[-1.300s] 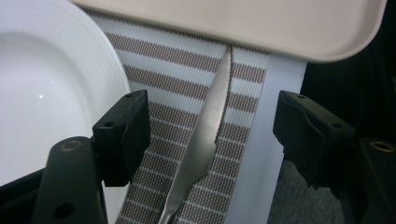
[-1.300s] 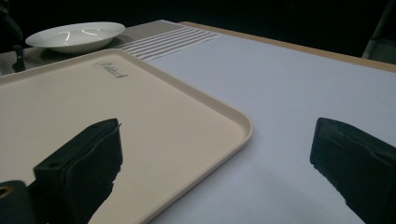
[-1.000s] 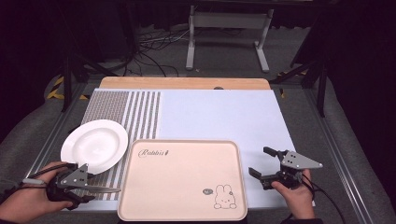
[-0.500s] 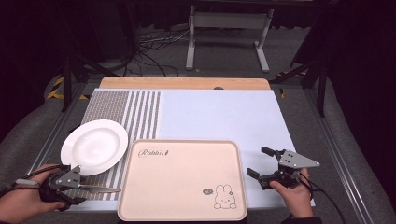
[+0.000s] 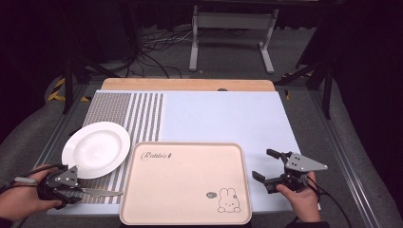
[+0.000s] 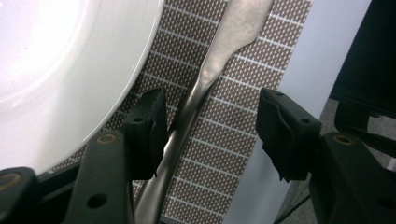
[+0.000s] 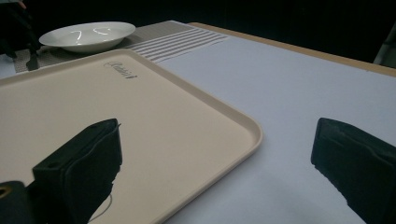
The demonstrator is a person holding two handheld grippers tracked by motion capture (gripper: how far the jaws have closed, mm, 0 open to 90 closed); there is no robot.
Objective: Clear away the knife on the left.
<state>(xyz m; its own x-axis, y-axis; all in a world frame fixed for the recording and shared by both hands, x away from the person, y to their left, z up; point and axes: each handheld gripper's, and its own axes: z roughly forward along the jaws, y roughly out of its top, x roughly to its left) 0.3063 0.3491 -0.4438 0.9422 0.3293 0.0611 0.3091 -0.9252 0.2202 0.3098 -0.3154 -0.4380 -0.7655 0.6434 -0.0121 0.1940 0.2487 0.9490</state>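
Left gripper view has the knife (image 6: 205, 79) lying on the striped mat (image 6: 243, 93) right beside the plate (image 6: 60, 60), its handle running between the left gripper's (image 6: 212, 133) jaws, which have just been closing and sit about half open, one pad against the handle and the other off it. Over in the high view the right gripper (image 5: 266, 165) rests on the desk (image 5: 223, 118) just off the tray (image 5: 185, 185), jaws wide open with nothing in them.

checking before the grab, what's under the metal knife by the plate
The knife lies on the brown patterned placemat, beside the white plate. The left tongs straddle its handle. The mat directly beneath it is covered.
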